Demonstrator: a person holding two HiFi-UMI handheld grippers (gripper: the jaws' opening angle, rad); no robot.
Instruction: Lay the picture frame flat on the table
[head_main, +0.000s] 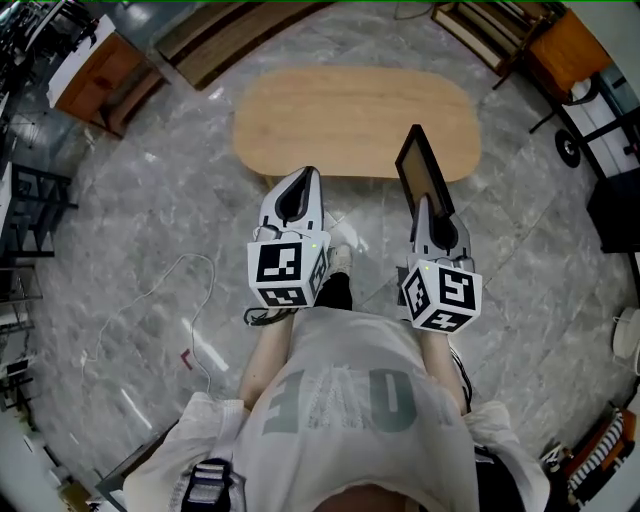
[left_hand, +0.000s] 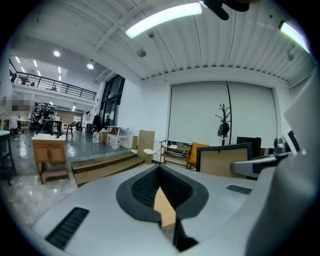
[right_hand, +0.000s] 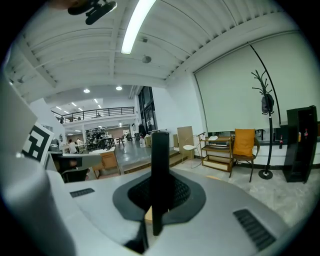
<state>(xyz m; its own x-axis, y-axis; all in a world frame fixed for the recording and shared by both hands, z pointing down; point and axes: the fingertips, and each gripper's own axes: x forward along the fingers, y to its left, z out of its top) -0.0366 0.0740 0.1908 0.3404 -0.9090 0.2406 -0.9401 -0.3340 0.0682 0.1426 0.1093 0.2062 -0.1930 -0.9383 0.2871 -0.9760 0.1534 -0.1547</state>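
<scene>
The picture frame (head_main: 423, 172) is a black-edged panel with a tan back. It stands upright and edge-on, held in the air over the near right end of the oval wooden table (head_main: 330, 110). My right gripper (head_main: 430, 218) is shut on its lower edge; in the right gripper view the frame (right_hand: 160, 170) rises as a dark bar between the jaws. My left gripper (head_main: 298, 192) hovers by the table's near edge, shut and holding nothing. The left gripper view shows the frame (left_hand: 223, 159) off to its right.
The table stands on a grey marble floor. A wooden cabinet (head_main: 95, 75) is at the far left, an orange chair (head_main: 565, 50) at the far right, and a black rack (head_main: 30, 200) at the left. A thin cable (head_main: 170, 290) lies on the floor.
</scene>
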